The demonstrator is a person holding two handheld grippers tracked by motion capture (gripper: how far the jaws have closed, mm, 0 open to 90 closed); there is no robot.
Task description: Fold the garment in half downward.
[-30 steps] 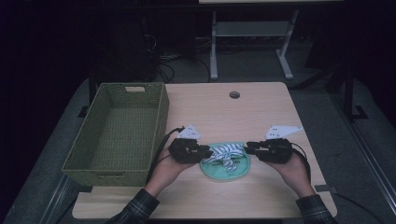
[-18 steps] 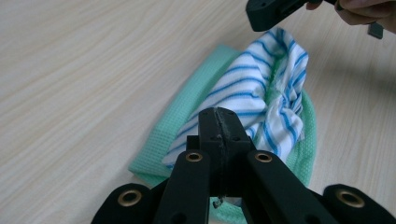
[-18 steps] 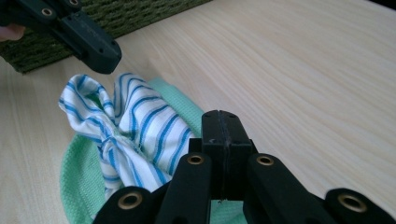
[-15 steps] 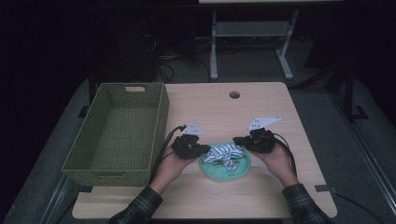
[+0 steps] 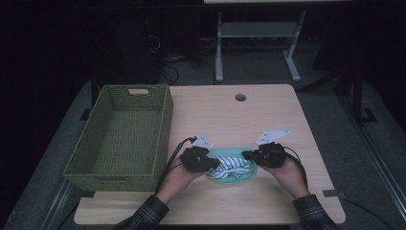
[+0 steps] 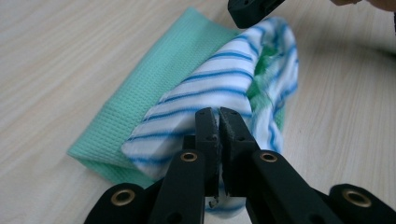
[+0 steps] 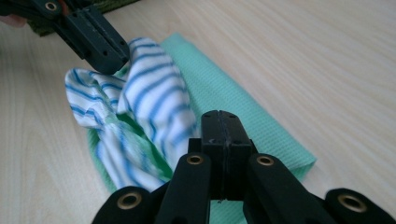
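A white cloth with blue stripes [image 5: 232,165] lies bunched on a folded green cloth [image 5: 225,178] near the table's front edge. My left gripper [image 5: 215,163] comes in from the left, its jaws shut on the striped cloth's near corner [image 6: 219,79] above the green cloth [image 6: 154,88]. My right gripper [image 5: 246,155] comes in from the right, shut at the opposite end of the striped cloth [image 7: 154,98]; its jaws hide the pinch point. In each gripper view the other gripper sits at the cloth's far end: the right gripper [image 6: 252,9] and the left gripper [image 7: 100,44].
A woven green basket [image 5: 165,124] stands empty on the left part of the wooden table [image 5: 230,120]. A round cable hole [image 5: 240,97] is near the far edge. Bare tabletop stretches behind the cloths. A metal stand and cables are on the dark floor beyond.
Both grippers have come down a little onto the cloth pile, and the right one has shifted left toward it.
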